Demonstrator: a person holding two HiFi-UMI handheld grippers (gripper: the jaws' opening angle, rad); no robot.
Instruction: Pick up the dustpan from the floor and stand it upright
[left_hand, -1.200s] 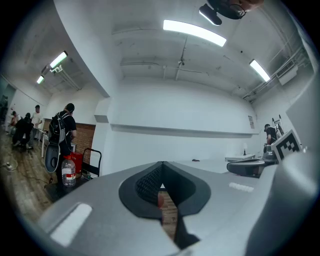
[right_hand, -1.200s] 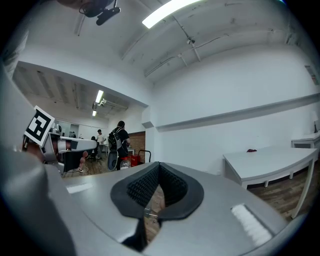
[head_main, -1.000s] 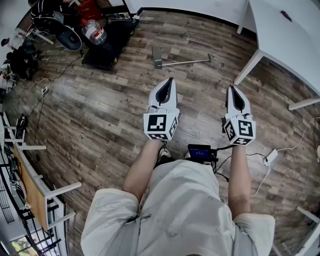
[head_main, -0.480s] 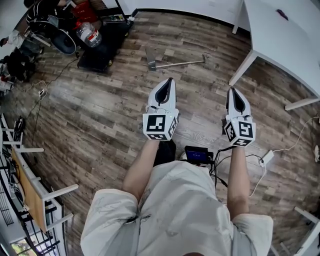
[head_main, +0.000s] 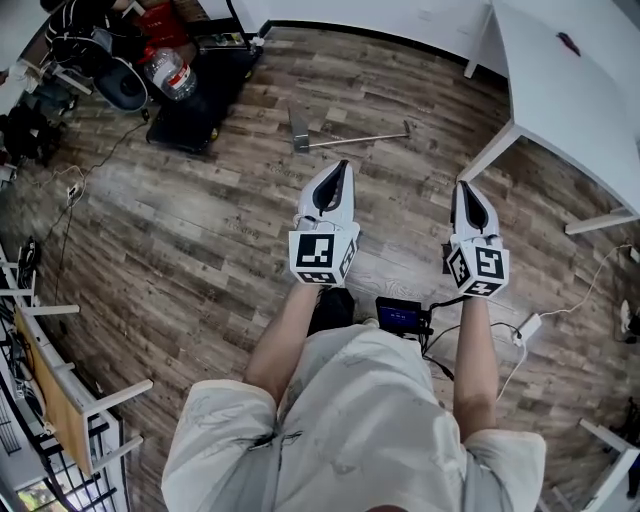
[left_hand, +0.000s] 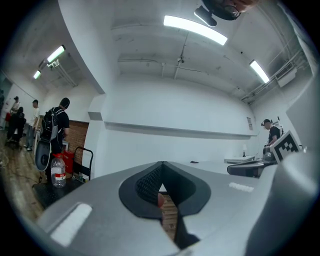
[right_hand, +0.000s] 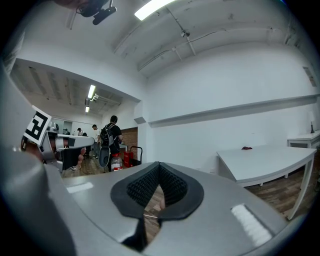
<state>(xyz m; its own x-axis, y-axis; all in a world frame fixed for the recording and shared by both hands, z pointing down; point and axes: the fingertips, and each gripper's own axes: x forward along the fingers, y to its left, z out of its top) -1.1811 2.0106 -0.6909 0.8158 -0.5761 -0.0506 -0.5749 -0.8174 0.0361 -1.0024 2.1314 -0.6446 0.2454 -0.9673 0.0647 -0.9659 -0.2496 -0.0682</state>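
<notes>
The dustpan lies flat on the wood floor ahead of me, a grey pan with a long thin handle stretching to the right. My left gripper is held level at waist height, well short of the pan, jaws shut and empty. My right gripper hangs beside it to the right, also shut with nothing in it. In the left gripper view the gripper points at a white wall. In the right gripper view the gripper faces the same wall. The dustpan shows in neither gripper view.
A white table stands at the right, its leg close to the handle's end. A black cart with a water bottle sits at the far left. A small black device and cables lie at my feet. Racks line the left edge.
The head view has shifted slightly, so the dustpan sits a little further left and lower in the picture. Both grippers stay shut and in about the same place.
</notes>
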